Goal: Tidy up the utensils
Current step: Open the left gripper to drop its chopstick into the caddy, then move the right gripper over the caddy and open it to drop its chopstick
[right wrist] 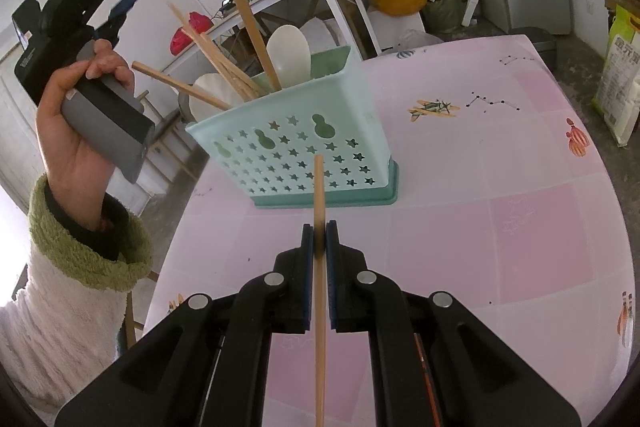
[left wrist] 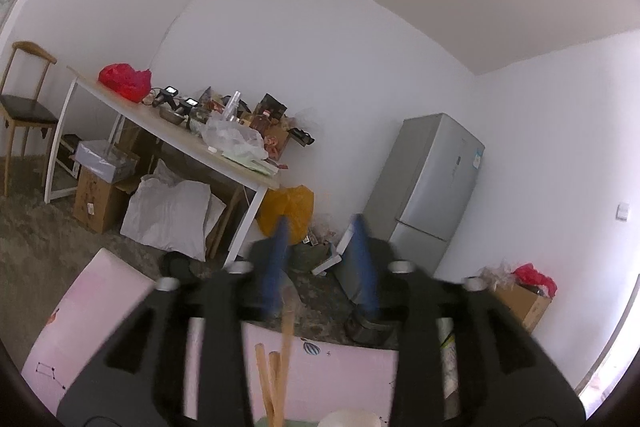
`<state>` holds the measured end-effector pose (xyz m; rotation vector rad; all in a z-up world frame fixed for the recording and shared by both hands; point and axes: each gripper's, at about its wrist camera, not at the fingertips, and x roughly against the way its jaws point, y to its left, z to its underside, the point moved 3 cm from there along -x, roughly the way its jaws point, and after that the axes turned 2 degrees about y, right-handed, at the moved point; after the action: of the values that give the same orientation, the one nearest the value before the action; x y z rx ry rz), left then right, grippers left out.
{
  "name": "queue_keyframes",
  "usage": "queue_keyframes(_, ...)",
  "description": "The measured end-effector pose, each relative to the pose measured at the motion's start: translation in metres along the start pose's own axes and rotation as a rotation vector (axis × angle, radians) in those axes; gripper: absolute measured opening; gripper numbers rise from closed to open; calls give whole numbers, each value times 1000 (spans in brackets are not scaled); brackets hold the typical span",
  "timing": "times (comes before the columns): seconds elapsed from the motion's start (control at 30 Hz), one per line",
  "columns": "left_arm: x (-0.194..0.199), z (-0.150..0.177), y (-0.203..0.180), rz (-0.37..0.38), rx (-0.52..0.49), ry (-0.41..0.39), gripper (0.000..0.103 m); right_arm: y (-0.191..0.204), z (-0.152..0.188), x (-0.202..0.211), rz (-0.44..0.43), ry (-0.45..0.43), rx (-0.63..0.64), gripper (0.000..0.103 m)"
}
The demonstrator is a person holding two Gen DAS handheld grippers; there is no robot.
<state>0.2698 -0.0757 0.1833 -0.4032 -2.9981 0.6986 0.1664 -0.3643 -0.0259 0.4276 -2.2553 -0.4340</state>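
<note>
Right gripper point(right wrist: 319, 241): closed on a single wooden chopstick point(right wrist: 319, 187), which is pinched between the blue pads point(right wrist: 307, 267) near its upper third.
Chopstick axis: seen running from 6 o'clock to 12 o'clock in the right wrist view, roughly in line with the fingers; its free tip is seen in front of the holder's perforated wall, and whether it touches cannot be told.
Utensil holder point(right wrist: 300, 151): a mint-green basket with star cut-outs, stood on the pink tablecloth point(right wrist: 500, 227) straight ahead at 12 o'clock from the right gripper, close by.
Holder contents: several wooden chopsticks point(right wrist: 218, 59) and two white spoons point(right wrist: 289, 53) are seen leaning toward 10 and 11 o'clock.
Left gripper point(left wrist: 320, 255): raised well above the table, fingers spread apart, nothing held between them; in the right wrist view it is seen at 10 o'clock, carried in the person's left hand point(right wrist: 80, 115).
Left wrist view: the tops of the stored chopsticks are caught at 6 o'clock, below the fingers; motion blur is present.
Nearer hand: the right is judged nearer to the holder's opening with a utensil in hand.
Deciding relation: the opening lies above and beyond the chopstick tip, so a lift and a tilt toward upright are judged necessary before the piece can be dropped in.
</note>
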Motion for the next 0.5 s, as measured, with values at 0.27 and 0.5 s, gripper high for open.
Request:
queue_keyframes(0.27, 28, -9, 8, 1, 7, 0, 64, 11, -9, 20, 19, -45, 27, 6)
queue_keyframes(0.5, 81, -1, 41, -69, -47, 78, 73, 39, -47, 63, -14, -196, 89, 6)
